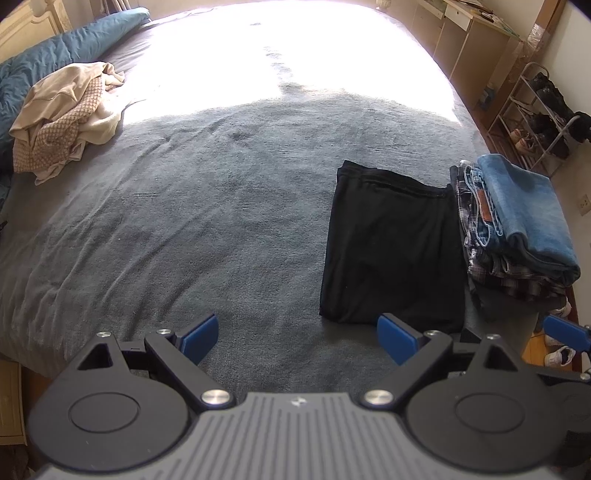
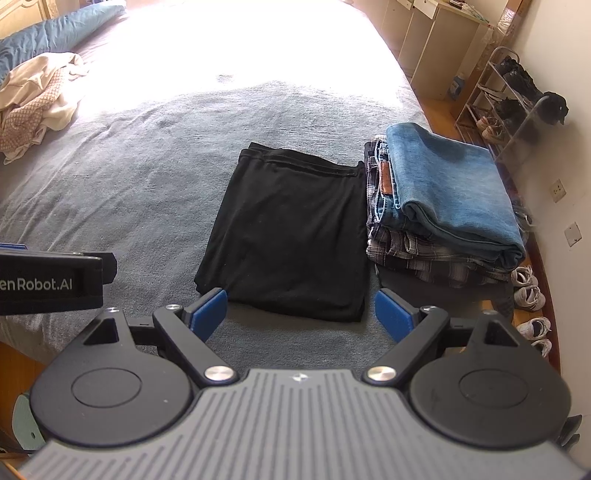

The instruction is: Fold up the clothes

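Note:
A folded black garment point(image 1: 391, 243) point(image 2: 291, 229) lies flat on the grey bed cover point(image 1: 192, 206) point(image 2: 140, 155). To its right stands a stack of folded clothes point(image 1: 517, 225) point(image 2: 443, 199) with blue jeans on top and plaid fabric beneath. A loose heap of cream and patterned clothes point(image 1: 62, 118) point(image 2: 33, 99) sits far left. My left gripper point(image 1: 299, 339) hangs open over bare cover, left of the black garment. My right gripper point(image 2: 301, 314) is open just short of the garment's near edge, nothing between its blue pads.
A blue duvet point(image 1: 55, 51) lies along the bed's far left. Right of the bed stand a desk point(image 1: 476, 26), a shoe rack point(image 1: 535, 110) point(image 2: 506, 99) and white shoes point(image 2: 528, 291) on the wooden floor. Sunlight washes out the far half of the bed.

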Available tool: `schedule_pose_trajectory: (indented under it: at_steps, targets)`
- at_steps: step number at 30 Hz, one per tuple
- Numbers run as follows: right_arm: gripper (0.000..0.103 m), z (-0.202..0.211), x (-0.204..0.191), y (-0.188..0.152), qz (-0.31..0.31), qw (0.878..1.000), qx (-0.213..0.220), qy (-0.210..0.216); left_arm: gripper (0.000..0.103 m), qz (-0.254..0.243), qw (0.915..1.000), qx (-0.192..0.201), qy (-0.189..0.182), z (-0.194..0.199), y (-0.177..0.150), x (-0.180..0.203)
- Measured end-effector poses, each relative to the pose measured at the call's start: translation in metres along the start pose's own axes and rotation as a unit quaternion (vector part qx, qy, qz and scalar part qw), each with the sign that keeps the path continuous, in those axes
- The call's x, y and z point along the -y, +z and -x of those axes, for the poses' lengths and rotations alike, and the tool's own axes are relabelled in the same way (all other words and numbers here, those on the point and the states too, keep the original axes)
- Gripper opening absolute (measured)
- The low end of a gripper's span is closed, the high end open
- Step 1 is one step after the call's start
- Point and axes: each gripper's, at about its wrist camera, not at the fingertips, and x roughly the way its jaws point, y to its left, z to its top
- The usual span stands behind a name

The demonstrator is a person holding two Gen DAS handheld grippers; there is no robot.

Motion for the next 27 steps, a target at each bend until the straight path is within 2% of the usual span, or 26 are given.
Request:
schedule_pose_trajectory:
  at_steps: [27]
  targets:
    - [0.087, 0.0014, -0.0017, -0.0014, 0.003, 1.0, -0.001, -0.006, 0.094, 0.0, 1.0, 0.001, -0.001, 0.0004, -0.0027, -0.0009]
